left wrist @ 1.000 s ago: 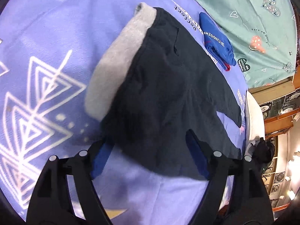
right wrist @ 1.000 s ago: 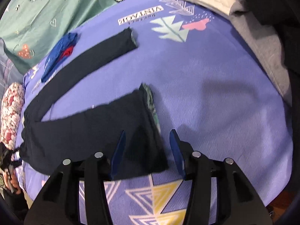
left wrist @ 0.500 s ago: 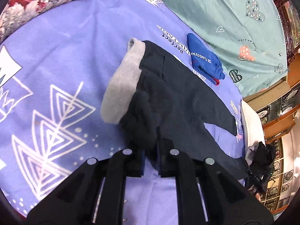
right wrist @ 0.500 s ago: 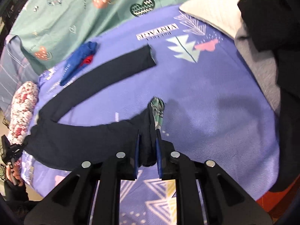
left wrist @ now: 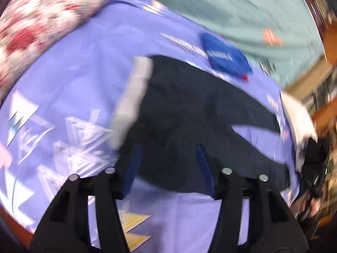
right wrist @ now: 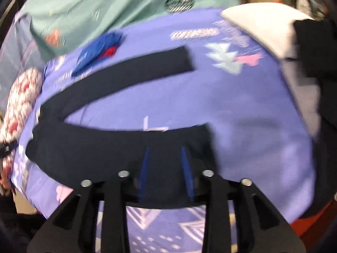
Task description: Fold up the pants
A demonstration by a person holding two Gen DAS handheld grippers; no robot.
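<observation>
The dark pants (left wrist: 189, 113) lie spread on the purple bedsheet (left wrist: 73, 73), waistband end just ahead of the open left gripper (left wrist: 166, 164), near leg's cuff end between the open right gripper's (right wrist: 165, 168) parted fingers.

- The left hand-held gripper (left wrist: 167, 164) has black angular arms, round silver screws and blue-lined fingers (left wrist: 132, 164).
- The right hand-held gripper (right wrist: 165, 166) looks the same.

1. A purple bedsheet (left wrist: 80, 67) with white triangle prints is covering the bed.
2. A green blanket (right wrist: 88, 6) with small prints is lying behind it.
3. A floral pillow (left wrist: 35, 19) is sitting at the corner.
4. Wooden furniture (left wrist: 324, 113) is standing beyond, blurred.
</observation>
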